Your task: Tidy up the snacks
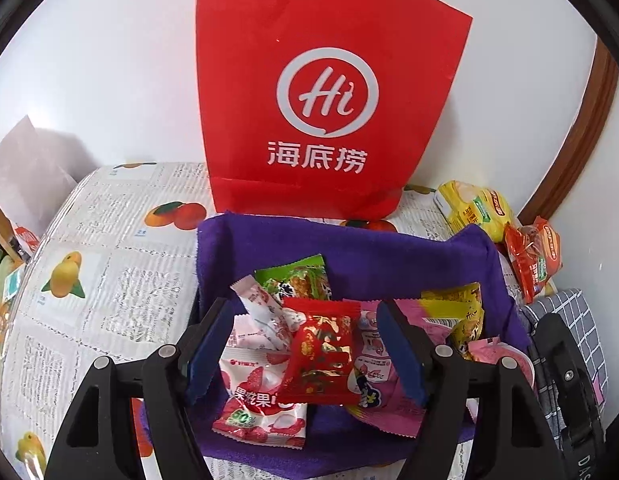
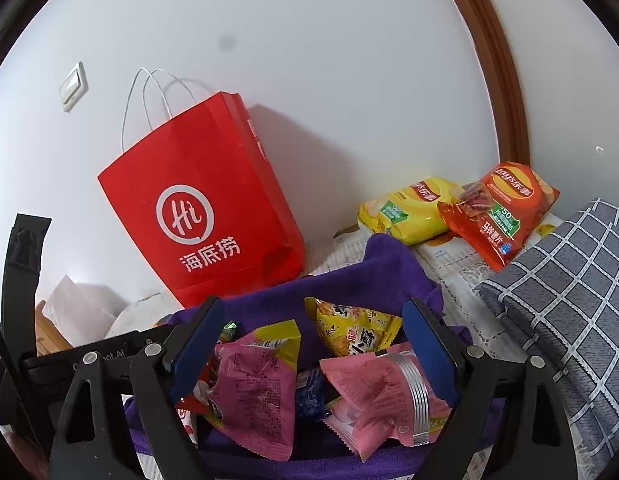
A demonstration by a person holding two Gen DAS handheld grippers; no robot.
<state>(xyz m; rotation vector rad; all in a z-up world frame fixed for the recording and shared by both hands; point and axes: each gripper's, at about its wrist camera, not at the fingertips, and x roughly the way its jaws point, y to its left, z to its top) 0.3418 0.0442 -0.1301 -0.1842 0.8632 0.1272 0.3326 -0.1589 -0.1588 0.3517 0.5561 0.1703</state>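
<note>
A purple fabric bin holds several snack packets on the table. My left gripper is open above the bin, its blue pads on either side of a red and gold packet that lies on a white strawberry packet. A green packet lies behind. My right gripper is open over the same bin, above two pink packets and a yellow packet. Neither gripper holds anything.
A red paper bag stands against the wall behind the bin; it also shows in the right wrist view. A yellow chip bag and an orange chip bag lie at the back right. A grey checked cloth lies at the right.
</note>
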